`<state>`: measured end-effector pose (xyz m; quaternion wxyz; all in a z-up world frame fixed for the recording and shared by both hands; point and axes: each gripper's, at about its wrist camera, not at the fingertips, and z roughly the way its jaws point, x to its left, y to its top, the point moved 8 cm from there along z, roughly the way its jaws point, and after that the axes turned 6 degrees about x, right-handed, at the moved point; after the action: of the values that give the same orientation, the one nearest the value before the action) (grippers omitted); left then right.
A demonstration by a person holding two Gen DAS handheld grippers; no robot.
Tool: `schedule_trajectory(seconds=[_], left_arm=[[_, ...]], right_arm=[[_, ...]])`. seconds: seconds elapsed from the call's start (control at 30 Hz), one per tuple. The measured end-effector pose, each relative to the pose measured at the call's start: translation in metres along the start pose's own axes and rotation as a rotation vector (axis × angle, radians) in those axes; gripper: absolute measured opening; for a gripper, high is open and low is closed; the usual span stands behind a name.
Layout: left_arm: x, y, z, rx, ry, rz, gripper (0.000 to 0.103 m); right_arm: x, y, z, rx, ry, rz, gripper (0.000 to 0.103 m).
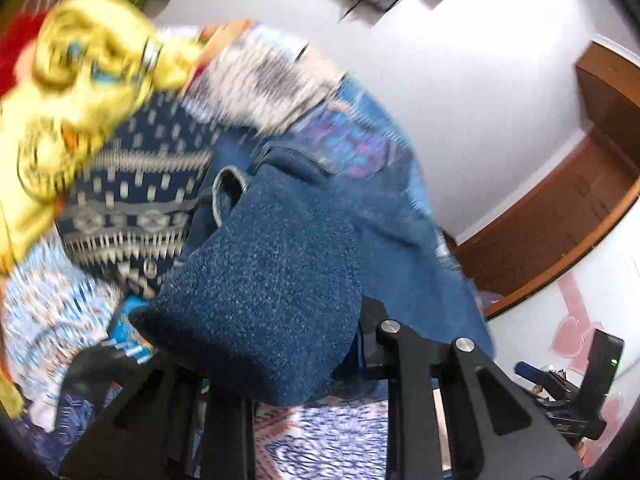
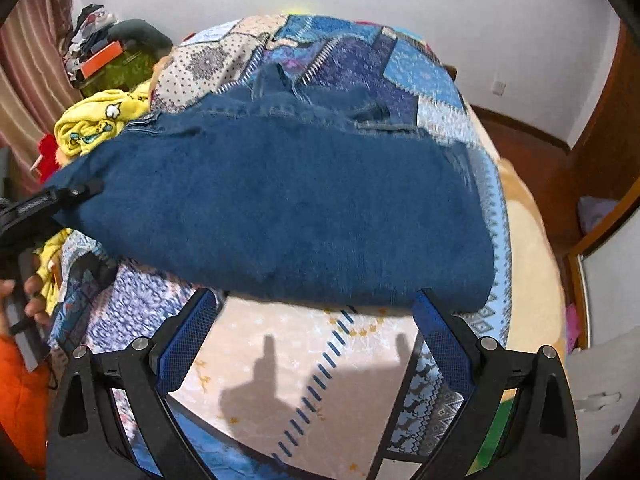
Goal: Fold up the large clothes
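Note:
A pair of blue jeans (image 2: 280,204) lies folded across a patchwork bedspread (image 2: 424,72). My right gripper (image 2: 316,304) is open, its blue-padded fingers (image 2: 188,332) spread wide just in front of the jeans' near edge, holding nothing. My left gripper (image 1: 288,364) is shut on a fold of the jeans (image 1: 264,280), which drapes over its fingers and hides the tips. It also shows at the left edge of the right wrist view (image 2: 48,204), pinching the jeans' left end.
A yellow cartoon-print garment (image 2: 100,120) (image 1: 76,88) lies left of the jeans beside red cloth (image 2: 48,156). A cluttered green box (image 2: 120,68) stands behind it. A wooden door frame (image 2: 600,148) and the bed's right edge (image 2: 532,264) are to the right.

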<state>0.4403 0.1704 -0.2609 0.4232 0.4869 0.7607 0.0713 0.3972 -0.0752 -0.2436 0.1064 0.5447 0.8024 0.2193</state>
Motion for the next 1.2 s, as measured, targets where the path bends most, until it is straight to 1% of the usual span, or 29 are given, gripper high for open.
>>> schedule_trajectory(seconds=[0.1,0.13,0.2,0.27,0.33,0.4,0.43,0.53,0.57,0.63,0.67,0.73,0.83,0.9,0.93,1.0,1.03,1.07,1.1,1.13,1.17,1.2], left_arm=[[-0.007,0.017,-0.035,-0.063,-0.050,-0.014,0.023],[-0.007,0.019,-0.043,-0.079,-0.045,-0.009,0.023],[-0.004,0.024,-0.066,-0.125,-0.015,0.008,0.023],[0.006,0.023,-0.083,-0.143,0.004,0.008,0.023],[0.019,0.018,-0.097,-0.159,0.051,0.019,0.023],[0.029,0.013,-0.102,-0.161,0.107,0.035,0.023],[0.035,0.011,-0.100,-0.154,0.122,0.033,0.023],[0.047,0.007,-0.085,-0.123,0.158,0.026,0.023],[0.047,0.004,-0.083,-0.114,0.179,0.035,0.023],[0.040,0.000,-0.080,-0.112,0.218,0.069,0.023],[0.034,0.002,-0.080,-0.113,0.234,0.088,0.023],[0.020,0.009,-0.076,-0.115,0.222,0.113,0.023],[-0.018,0.020,-0.071,-0.131,0.219,0.201,0.023],[-0.058,0.023,-0.066,-0.154,0.221,0.282,0.023],[-0.071,0.023,-0.064,-0.162,0.219,0.309,0.023],[-0.117,0.017,-0.054,-0.183,0.190,0.401,0.023],[-0.130,0.013,-0.050,-0.183,0.177,0.425,0.023],[-0.153,0.005,-0.040,-0.174,0.154,0.468,0.023],[-0.175,-0.006,-0.028,-0.158,0.136,0.521,0.023],[-0.186,-0.013,-0.020,-0.145,0.127,0.551,0.023],[-0.205,-0.028,-0.002,-0.106,0.105,0.607,0.023],[-0.213,-0.037,0.009,-0.077,0.093,0.631,0.023]], right_arm=[[0.019,0.009,-0.008,-0.024,0.007,-0.029,0.098],[0.027,0.011,-0.009,-0.030,0.010,-0.041,0.098],[0.046,0.015,-0.007,-0.041,0.030,-0.073,0.098],[0.064,0.018,0.001,-0.037,0.052,-0.102,0.098],[0.086,0.020,0.019,-0.013,0.072,-0.143,0.098],[0.104,0.022,0.038,0.013,0.092,-0.184,0.098],[0.112,0.021,0.049,0.031,0.106,-0.200,0.098],[0.125,0.013,0.091,0.134,0.142,-0.187,0.098],[0.124,0.011,0.100,0.149,0.144,-0.163,0.100],[0.124,0.010,0.103,0.130,0.153,-0.148,0.103],[0.123,0.009,0.100,0.128,0.160,-0.155,0.103],[0.117,0.009,0.091,0.129,0.194,-0.141,0.102],[0.095,0.007,0.071,0.099,0.239,-0.032,0.102],[0.069,0.002,0.049,0.048,0.257,0.053,0.102],[0.060,0.000,0.042,0.029,0.259,0.076,0.102],[0.031,-0.004,0.023,-0.028,0.231,0.133,0.102],[0.017,-0.008,0.016,-0.047,0.208,0.156,0.102],[0.001,-0.014,0.010,-0.062,0.180,0.183,0.102],[-0.019,-0.022,0.003,-0.073,0.146,0.216,0.102],[-0.026,-0.024,-0.001,-0.076,0.130,0.232,0.102],[-0.038,-0.031,-0.006,-0.081,0.111,0.251,0.102],[-0.052,-0.040,-0.011,-0.088,0.088,0.273,0.102]])
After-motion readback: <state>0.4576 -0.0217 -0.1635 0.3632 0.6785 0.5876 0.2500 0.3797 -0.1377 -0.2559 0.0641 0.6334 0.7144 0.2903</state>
